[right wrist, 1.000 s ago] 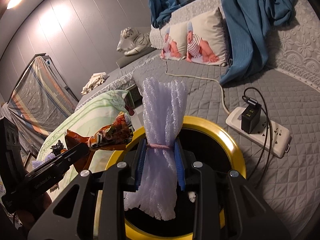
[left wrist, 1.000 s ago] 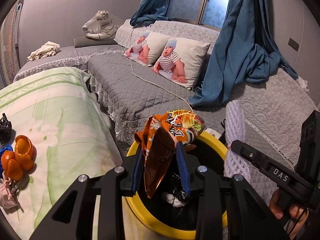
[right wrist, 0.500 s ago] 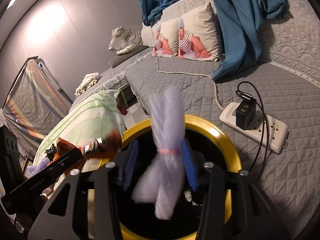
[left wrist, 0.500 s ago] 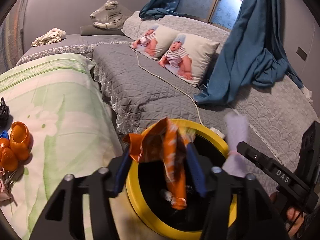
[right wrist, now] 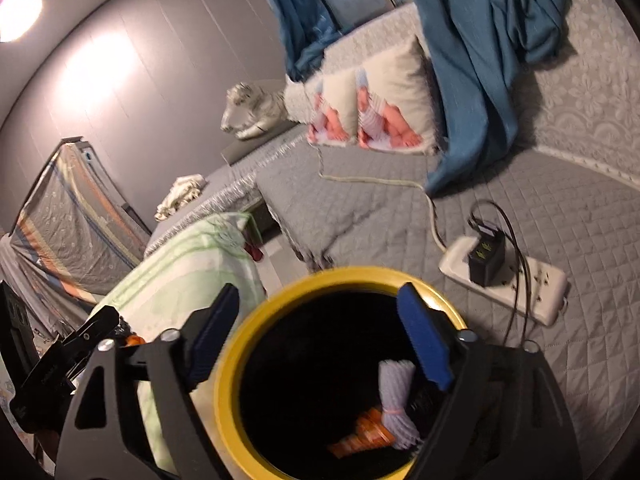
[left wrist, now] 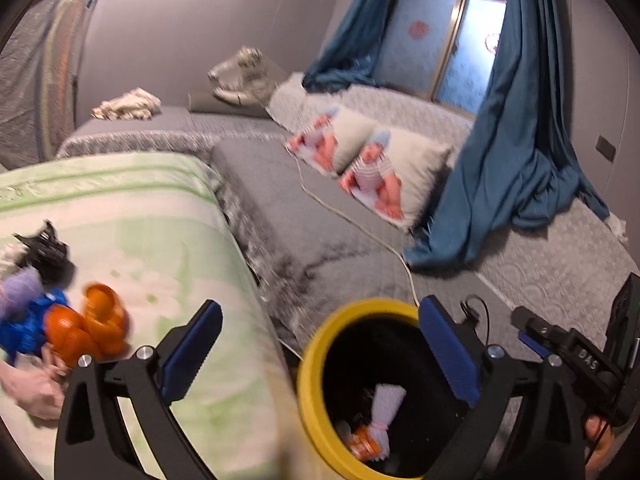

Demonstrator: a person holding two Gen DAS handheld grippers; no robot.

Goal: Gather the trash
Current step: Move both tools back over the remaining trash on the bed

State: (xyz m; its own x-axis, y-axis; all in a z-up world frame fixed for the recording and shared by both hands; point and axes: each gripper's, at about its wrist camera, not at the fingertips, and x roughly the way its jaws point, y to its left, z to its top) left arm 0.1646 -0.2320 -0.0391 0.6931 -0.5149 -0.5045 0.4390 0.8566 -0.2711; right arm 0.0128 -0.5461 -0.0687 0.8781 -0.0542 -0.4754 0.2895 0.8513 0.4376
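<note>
As jaws just opened, left gripper (left wrist: 320, 354), right gripper (right wrist: 322, 332) empty.

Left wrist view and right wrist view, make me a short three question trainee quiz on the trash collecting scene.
1. True or false: the orange snack wrapper lies inside the yellow-rimmed bin.
2. What sits beside that wrapper in the bin? A) white foam netting B) a pillow C) a power strip
3. Fill in: the left gripper and the right gripper are both ____.

Key: 1 true; 2 A; 3 open, nothing between the fingers, having just been opening.
</note>
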